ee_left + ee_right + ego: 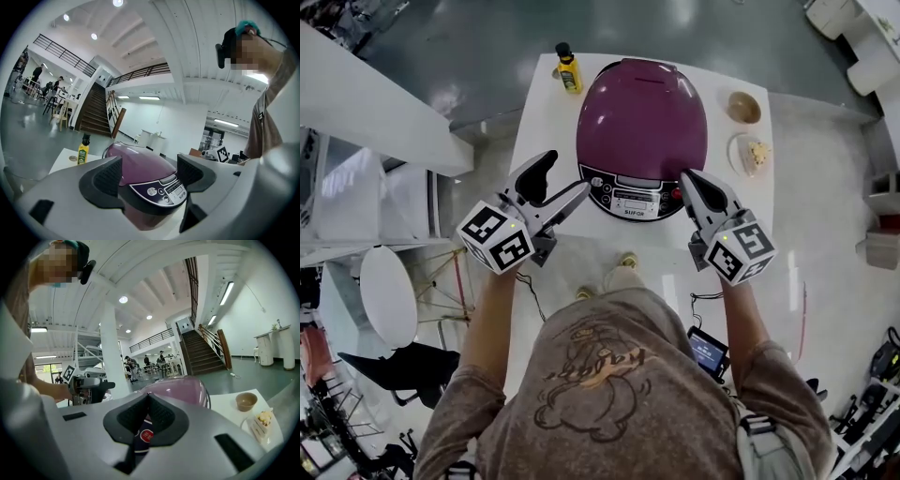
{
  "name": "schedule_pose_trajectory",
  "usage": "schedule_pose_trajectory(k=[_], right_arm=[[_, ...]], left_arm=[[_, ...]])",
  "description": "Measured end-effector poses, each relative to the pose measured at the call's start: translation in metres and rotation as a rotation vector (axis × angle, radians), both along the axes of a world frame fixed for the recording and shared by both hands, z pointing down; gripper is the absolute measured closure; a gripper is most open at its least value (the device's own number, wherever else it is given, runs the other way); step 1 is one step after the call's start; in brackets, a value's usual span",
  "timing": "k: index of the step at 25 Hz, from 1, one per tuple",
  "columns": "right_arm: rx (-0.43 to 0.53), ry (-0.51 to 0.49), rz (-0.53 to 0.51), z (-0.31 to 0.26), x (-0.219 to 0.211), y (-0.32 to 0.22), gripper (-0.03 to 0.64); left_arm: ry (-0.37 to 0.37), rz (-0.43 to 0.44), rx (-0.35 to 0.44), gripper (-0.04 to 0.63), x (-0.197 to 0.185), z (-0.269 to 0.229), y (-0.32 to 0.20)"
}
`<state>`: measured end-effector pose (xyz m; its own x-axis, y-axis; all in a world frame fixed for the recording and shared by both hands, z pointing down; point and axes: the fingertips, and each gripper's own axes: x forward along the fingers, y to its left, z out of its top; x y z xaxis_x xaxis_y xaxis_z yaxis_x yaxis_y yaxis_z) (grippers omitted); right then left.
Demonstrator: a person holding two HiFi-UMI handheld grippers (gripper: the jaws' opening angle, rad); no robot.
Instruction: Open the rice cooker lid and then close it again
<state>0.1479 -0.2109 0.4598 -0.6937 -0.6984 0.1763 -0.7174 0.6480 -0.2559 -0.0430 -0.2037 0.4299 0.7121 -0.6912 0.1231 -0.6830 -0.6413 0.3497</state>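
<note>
With the cooker [642, 122] lid-down mid-surface [546, 112], I hold the left gripper [567, 171], jaws released, near-left of it and the right gripper [686, 178], jaws clenched empty, near-right, probably poised to press the lid catch

L gripper view: rice cooker [140, 161] base hidden behind left gripper [150, 174] body; panel btn labels too small to read. R gripper view: right gripper [147, 416], jaws together, covers most of cooker front, only a red button [146, 435] peeks thru slit below. Head view: bottle [569, 70] label unreadable.
</note>
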Motion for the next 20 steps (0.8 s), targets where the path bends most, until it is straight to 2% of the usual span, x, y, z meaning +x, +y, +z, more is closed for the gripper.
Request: schedule_pose_trajectory(k=[8, 12, 17, 20], right_arm=[[0.015, 0.058, 0.007, -0.004, -0.026, 0.045, 0.612], [0.021, 0.089, 0.026, -0.007, -0.032, 0.074, 0.612], [0.037, 0.128, 0.053, -0.011, -0.039, 0.112, 0.612], [0.055, 0.153, 0.067, -0.015, -0.039, 0.132, 0.612]], left_arm=[[0.020, 0.081, 0.008, 0.216, -0.001, -0.003, 0.039], [-0.010, 0.126, 0.028, 0.218, 0.000, 0.001, 0.067], [-0.001, 0.115, 0.018, 0.225, -0.012, -0.002, 0.095], [-0.003, 0.091, 0.051, 0.273, -0.022, -0.006, 0.106]])
